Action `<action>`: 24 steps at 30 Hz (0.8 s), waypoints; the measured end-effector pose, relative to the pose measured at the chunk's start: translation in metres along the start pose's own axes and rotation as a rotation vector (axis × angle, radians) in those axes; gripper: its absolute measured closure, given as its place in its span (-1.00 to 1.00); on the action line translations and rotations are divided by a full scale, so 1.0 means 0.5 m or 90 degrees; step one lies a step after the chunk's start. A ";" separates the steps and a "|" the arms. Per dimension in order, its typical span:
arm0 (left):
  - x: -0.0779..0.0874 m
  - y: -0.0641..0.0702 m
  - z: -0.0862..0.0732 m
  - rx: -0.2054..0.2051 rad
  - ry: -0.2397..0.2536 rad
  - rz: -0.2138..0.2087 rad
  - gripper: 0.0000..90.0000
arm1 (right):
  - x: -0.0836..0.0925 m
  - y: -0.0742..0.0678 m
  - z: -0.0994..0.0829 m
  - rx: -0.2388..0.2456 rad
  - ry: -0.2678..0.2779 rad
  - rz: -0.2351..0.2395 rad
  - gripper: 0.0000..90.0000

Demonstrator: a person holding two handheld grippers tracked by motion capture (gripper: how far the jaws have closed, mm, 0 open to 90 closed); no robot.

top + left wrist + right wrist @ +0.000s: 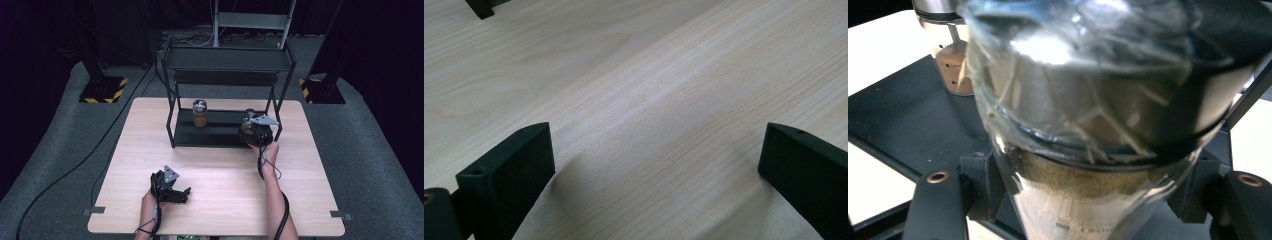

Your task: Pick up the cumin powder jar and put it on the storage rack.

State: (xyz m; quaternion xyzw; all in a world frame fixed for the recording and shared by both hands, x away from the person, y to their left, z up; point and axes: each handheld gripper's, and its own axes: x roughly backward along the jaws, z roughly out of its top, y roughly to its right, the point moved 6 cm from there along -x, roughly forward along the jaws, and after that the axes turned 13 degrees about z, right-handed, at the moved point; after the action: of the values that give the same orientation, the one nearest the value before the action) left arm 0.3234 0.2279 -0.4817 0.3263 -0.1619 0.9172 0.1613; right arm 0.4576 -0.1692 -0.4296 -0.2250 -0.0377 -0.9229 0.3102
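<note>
Second jar going onto the rack's bottom shelf

On the desk (220,170) stands the black rack (225,60); one jar (200,114) already sits at the left of its bottom shelf. Your right gripper (256,131) pinches a plastic-wrapped jar (1088,150) of brownish powder at the shelf's right end. Keep it upright, clear the rack's post, and set it down flat before you let go. Your left gripper (172,189) rests spread and empty, low over the desk.

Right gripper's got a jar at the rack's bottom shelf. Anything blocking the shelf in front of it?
Nothing visible does. The right gripper holds its jar at the right end of the bottom shelf. The other jar stands well to the left, apart from it.
</note>
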 end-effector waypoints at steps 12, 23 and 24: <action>0.000 0.000 0.000 0.000 0.000 0.000 -0.98 | -0.025 0.019 0.010 -0.013 -0.005 0.000 -0.34; 0.000 0.000 0.000 0.000 0.000 0.000 -0.98 | -0.046 0.026 0.018 -0.012 -0.015 0.000 -0.34; 0.000 0.000 0.000 0.000 0.000 0.000 -0.98 | -0.049 0.026 0.018 -0.012 -0.015 0.000 -0.34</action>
State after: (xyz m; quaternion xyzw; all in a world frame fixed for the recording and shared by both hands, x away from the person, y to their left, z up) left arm 0.3233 0.2279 -0.4817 0.3261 -0.1620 0.9173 0.1612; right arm 0.4862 -0.1643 -0.4330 -0.2391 -0.0326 -0.9203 0.3078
